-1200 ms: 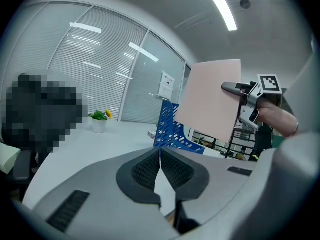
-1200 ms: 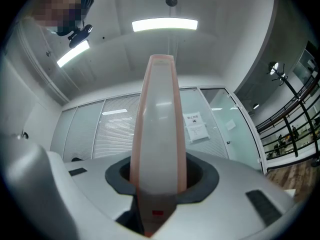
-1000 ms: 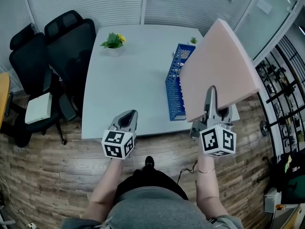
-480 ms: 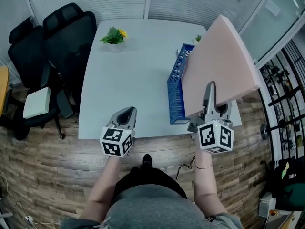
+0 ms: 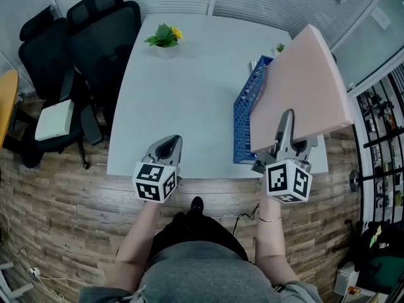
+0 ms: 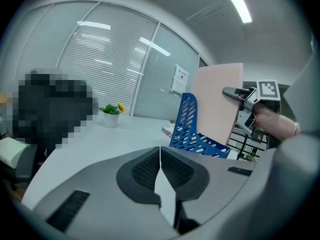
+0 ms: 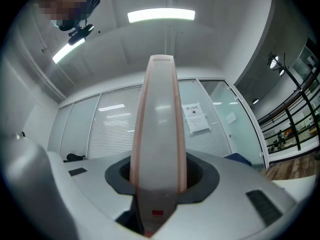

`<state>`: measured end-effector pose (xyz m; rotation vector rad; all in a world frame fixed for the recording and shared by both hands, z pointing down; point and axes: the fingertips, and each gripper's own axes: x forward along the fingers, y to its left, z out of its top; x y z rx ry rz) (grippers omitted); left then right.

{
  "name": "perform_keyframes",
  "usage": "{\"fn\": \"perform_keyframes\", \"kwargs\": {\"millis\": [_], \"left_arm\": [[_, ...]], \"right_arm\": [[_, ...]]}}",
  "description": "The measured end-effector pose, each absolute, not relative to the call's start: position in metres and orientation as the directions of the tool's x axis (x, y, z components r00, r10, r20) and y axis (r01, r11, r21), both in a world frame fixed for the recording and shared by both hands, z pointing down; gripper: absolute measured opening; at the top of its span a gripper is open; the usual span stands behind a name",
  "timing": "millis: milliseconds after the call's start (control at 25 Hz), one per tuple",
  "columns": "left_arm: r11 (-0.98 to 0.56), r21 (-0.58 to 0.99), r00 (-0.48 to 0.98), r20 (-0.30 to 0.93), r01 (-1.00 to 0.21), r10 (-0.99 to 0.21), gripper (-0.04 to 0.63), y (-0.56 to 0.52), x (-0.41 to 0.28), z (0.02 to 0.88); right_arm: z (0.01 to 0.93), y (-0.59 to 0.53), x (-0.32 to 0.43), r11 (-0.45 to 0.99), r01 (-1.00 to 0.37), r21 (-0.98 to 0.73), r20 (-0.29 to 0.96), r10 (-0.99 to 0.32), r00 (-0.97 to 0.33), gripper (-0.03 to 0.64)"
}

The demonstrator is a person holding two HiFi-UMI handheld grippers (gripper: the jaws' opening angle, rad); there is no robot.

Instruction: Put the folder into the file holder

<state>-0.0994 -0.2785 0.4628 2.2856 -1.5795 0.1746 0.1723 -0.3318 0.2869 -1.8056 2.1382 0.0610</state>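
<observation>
A thick pink folder (image 5: pixel 303 87) stands on edge in the air over the table's right side, and my right gripper (image 5: pixel 288 126) is shut on its near lower edge. In the right gripper view the folder's spine (image 7: pixel 159 134) rises straight up between the jaws. A blue slotted file holder (image 5: pixel 247 118) lies on the white table (image 5: pixel 189 93) just left of and under the folder; it also shows in the left gripper view (image 6: pixel 192 129) beside the folder (image 6: pixel 216 104). My left gripper (image 5: pixel 165 151) hovers at the table's near edge, shut with nothing in it.
A small potted plant (image 5: pixel 165 40) with a yellow flower sits at the table's far side. Two black office chairs (image 5: pixel 82 49) stand left of the table. Another small plant (image 5: pixel 278 47) sits behind the holder. Wooden floor runs along the near edge.
The view has shifted, so the table and holder sit a little further right in the frame. The right gripper still holds the folder upright above the holder; the left gripper has hardly moved.
</observation>
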Motion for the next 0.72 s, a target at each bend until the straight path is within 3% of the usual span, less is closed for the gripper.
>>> {"fn": "perform_keyframes", "kwargs": {"millis": [720], "left_arm": [[-0.303, 0.227, 0.365, 0.327, -0.926, -0.872, 0.026, -0.279, -0.101, 0.477]], "right_arm": [[0.337, -0.335, 0.162, 0.156, -0.982, -0.106, -0.200, -0.971, -0.133, 0.166]]}}
